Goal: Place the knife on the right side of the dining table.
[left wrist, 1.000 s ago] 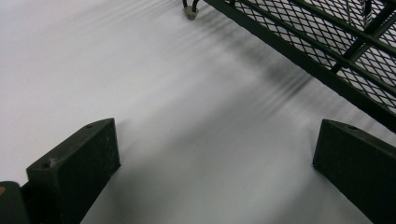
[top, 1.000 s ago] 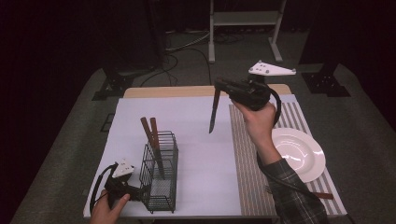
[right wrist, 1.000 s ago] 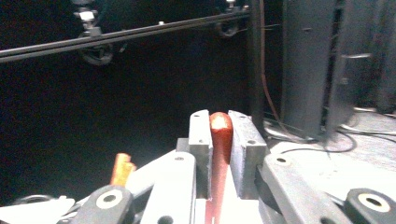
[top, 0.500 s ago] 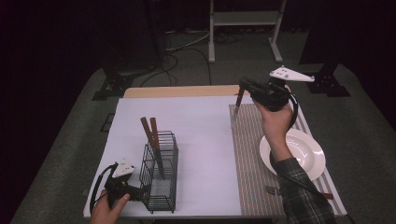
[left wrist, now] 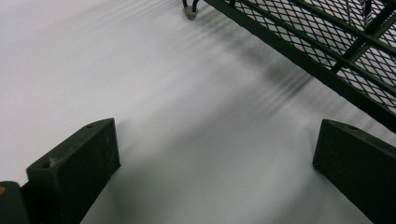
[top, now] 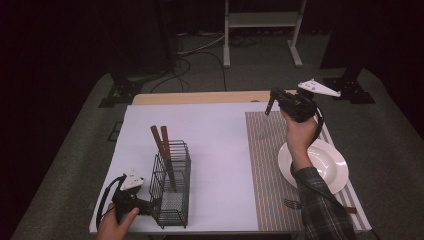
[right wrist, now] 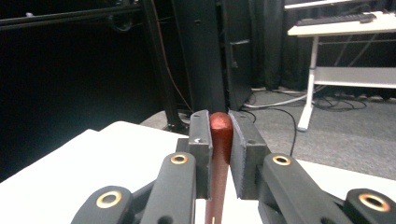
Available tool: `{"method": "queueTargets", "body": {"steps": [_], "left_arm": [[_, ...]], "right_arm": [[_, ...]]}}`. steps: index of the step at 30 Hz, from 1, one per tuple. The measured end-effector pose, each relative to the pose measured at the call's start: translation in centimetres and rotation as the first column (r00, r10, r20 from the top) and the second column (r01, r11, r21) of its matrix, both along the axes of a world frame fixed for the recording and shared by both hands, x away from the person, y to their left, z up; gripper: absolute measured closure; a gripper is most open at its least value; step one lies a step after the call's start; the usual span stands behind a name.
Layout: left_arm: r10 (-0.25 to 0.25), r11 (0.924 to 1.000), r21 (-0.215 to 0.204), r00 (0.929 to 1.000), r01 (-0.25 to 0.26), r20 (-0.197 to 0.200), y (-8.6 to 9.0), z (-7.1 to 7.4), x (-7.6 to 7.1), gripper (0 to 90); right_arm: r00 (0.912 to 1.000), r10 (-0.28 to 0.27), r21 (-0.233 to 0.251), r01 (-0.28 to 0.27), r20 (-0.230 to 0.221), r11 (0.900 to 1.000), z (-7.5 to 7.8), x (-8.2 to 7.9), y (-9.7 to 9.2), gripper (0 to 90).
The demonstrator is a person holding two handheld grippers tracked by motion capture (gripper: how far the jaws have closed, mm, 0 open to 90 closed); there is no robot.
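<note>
Right gripper (top: 270, 104) raised at two o'clock over the striped mat (top: 265, 165), jaws pinching a red-brown wooden handle (right wrist: 220, 154). Left gripper (top: 150, 206) at seven o'clock on the white table (top: 220, 150), jaws spread wide, just beside the wire caddy (top: 172, 185).

So the right gripper (top: 270, 103), clamped on that wooden-handled utensil (top: 269, 105), swung off the white sheet and away from the wire basket (top: 171, 185), ending up over the far edge of the striped placemat (top: 267, 165), closer to the plate (top: 327, 162).
</note>
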State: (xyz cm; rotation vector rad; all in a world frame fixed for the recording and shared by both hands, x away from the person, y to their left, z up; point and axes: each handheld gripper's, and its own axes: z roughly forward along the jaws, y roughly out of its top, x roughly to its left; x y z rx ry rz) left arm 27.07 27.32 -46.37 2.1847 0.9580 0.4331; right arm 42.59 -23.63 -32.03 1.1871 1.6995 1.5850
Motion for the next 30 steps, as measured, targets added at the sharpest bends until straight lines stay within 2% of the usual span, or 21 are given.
{"method": "queueTargets", "body": {"steps": [4,11,24,30], "left_arm": [[0.0,1.0,0.001,1.0,0.0,0.001,0.0,0.0,0.0,0.0],[0.0,1.0,0.001,1.0,0.0,0.0,0.0,0.0,0.0,0.0],[0.0,1.0,0.002,1.0,0.0,0.0,0.0,0.0,0.0,0.0],[0.001,1.0,0.0,1.0,-0.001,-0.001,0.0,0.0,0.0,0.0]], "right_arm": [[0.9997,-0.024,0.002,0.024,0.001,0.9997,-0.8,0.3,-0.4,79.6],[0.9977,-0.063,0.008,0.063,-0.024,0.998,-2.2,0.6,-1.4,79.5],[0.9949,-0.097,0.027,0.097,-0.028,0.9949,-2.9,-0.2,-3.1,78.5],[0.9919,-0.119,0.039,0.121,-0.044,0.9919,-3.2,-0.6,-4.3,77.4]]}}
